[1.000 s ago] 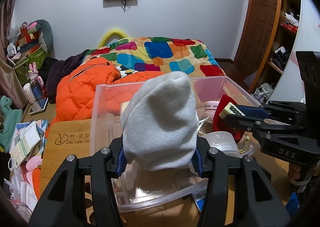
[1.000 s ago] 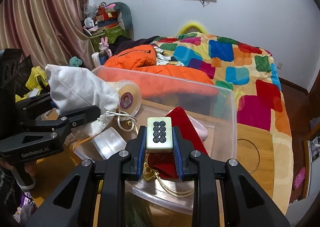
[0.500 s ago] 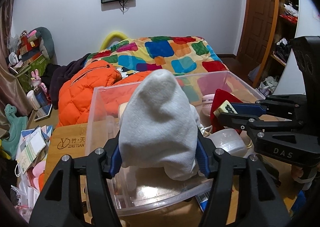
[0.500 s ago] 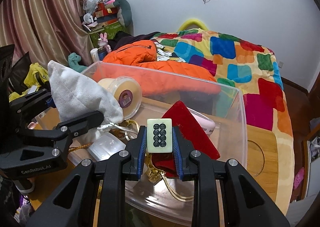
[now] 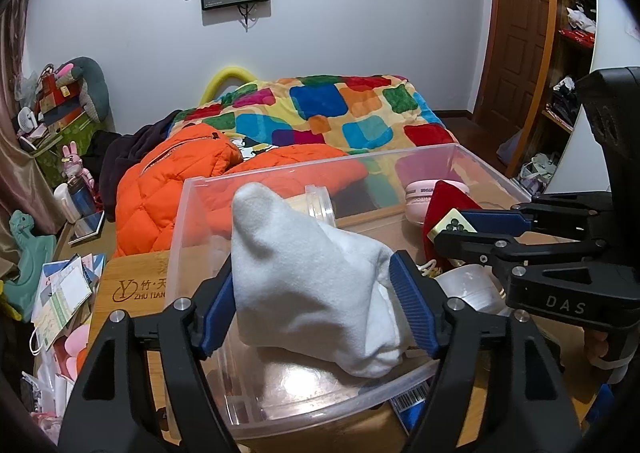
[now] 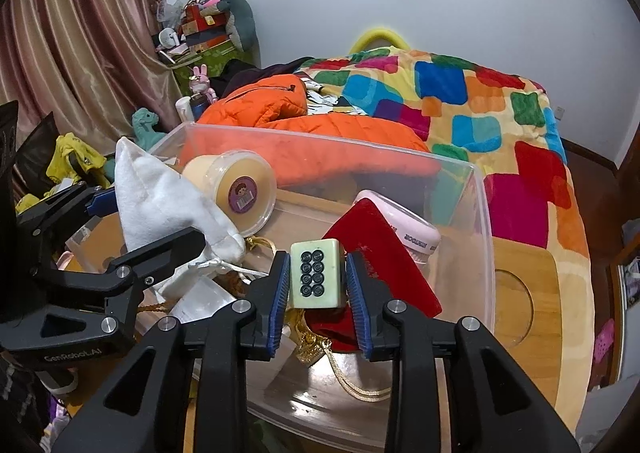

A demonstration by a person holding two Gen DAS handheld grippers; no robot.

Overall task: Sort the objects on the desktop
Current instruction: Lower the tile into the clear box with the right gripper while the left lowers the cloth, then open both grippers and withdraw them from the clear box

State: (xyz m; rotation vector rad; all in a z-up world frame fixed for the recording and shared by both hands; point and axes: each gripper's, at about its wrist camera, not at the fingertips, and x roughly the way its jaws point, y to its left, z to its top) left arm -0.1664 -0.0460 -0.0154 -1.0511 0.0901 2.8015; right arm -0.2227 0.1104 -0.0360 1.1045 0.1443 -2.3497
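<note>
A clear plastic bin (image 5: 320, 165) stands on a wooden table (image 5: 132, 285). My left gripper (image 5: 314, 309) is over the bin's near left corner and its jaws are opening. A white drawstring pouch (image 5: 304, 265) slumps between them, leaning on the right pad, with its bottom resting in the bin. My right gripper (image 6: 318, 285) hangs over the bin's middle with a pale green mahjong tile (image 6: 317, 273) between its pads. Those jaws are just starting to open, and the tile is still up between the pads. A red pouch (image 6: 380, 253) lies under the tile.
The bin also holds a round yellowish lidded tub (image 6: 240, 189), a pink case (image 6: 408, 229), a gold cord (image 6: 360, 389) and a clear round container (image 5: 468, 289). Behind the table are an orange jacket (image 5: 176, 173) and a bed with a colourful blanket (image 6: 480, 101). Clutter lies at the left.
The left jaws have spread wider, and the white pouch has sagged and tipped to the right into the bin. The right jaws have barely parted around the tile. Both hands stayed in place.
</note>
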